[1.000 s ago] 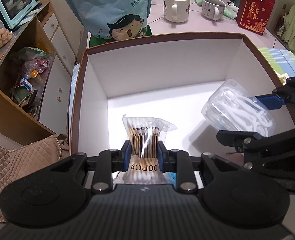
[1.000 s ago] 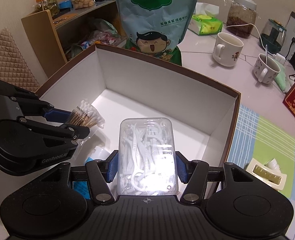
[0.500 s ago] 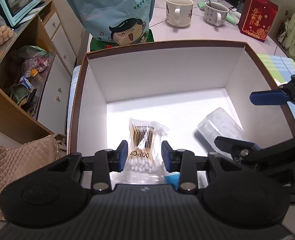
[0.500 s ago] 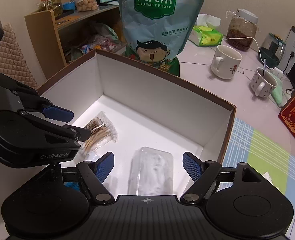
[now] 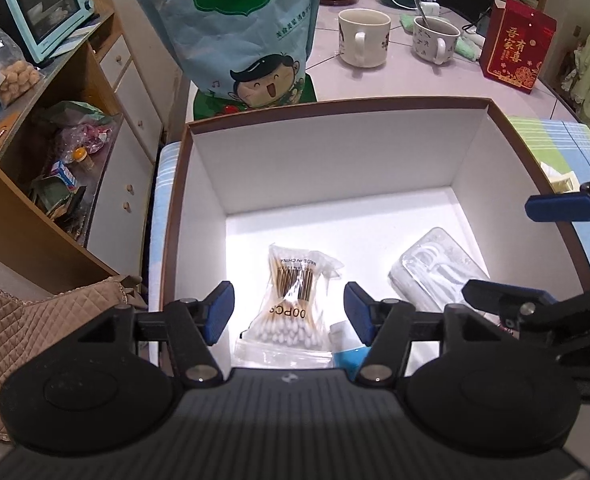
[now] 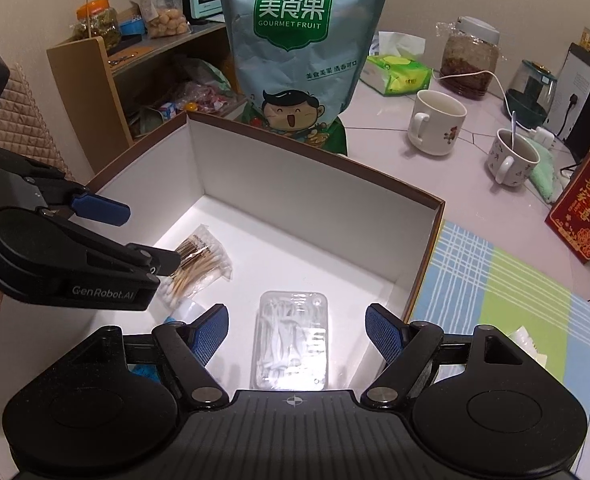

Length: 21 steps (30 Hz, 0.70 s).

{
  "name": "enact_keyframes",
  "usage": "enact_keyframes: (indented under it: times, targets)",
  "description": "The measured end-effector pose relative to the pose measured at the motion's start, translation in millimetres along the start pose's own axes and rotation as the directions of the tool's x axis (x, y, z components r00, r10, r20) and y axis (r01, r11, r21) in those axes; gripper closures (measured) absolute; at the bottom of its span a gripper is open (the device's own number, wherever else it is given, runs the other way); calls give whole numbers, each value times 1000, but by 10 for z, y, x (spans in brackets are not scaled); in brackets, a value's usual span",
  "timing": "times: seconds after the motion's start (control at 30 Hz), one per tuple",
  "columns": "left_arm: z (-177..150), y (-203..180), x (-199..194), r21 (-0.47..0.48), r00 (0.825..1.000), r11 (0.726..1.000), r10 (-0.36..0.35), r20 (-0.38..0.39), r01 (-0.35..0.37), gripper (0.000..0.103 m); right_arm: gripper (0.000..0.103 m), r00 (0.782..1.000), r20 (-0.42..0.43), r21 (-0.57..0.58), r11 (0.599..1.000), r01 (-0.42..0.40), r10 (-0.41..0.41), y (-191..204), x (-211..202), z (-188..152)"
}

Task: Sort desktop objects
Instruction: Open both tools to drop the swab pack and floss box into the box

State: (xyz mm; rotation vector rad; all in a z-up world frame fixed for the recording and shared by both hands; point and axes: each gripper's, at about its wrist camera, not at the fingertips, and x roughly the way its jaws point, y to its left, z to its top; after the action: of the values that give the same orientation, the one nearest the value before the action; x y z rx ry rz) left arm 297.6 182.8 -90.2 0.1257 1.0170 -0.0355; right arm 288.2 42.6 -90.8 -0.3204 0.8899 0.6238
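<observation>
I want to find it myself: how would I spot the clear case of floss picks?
Find the big white box with brown rim. On its floor lies a clear plastic case beside a cotton-swab bag. The case is rigid, holding white picks.

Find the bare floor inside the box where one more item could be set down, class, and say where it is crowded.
Free: the box floor along the far wall, beyond the swabs and floss case, and the strip between those two. Crowded: the near edge, where both items, a blue item and both open grippers sit.
</observation>
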Motion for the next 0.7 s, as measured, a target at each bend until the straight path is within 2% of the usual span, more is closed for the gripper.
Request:
enact_keyframes:
  times: [0.37,0.7]
  targets:
    - [-84,-39,-188,0,1000,1000,9,26,-9,44,25,1000,6,20,999,-31,31,56,-140,-130]
    - [-204,-81,-462,-8,998,1000,17,61,-16,37,25,997,35,43,997,-69,67,99,-348,-268]
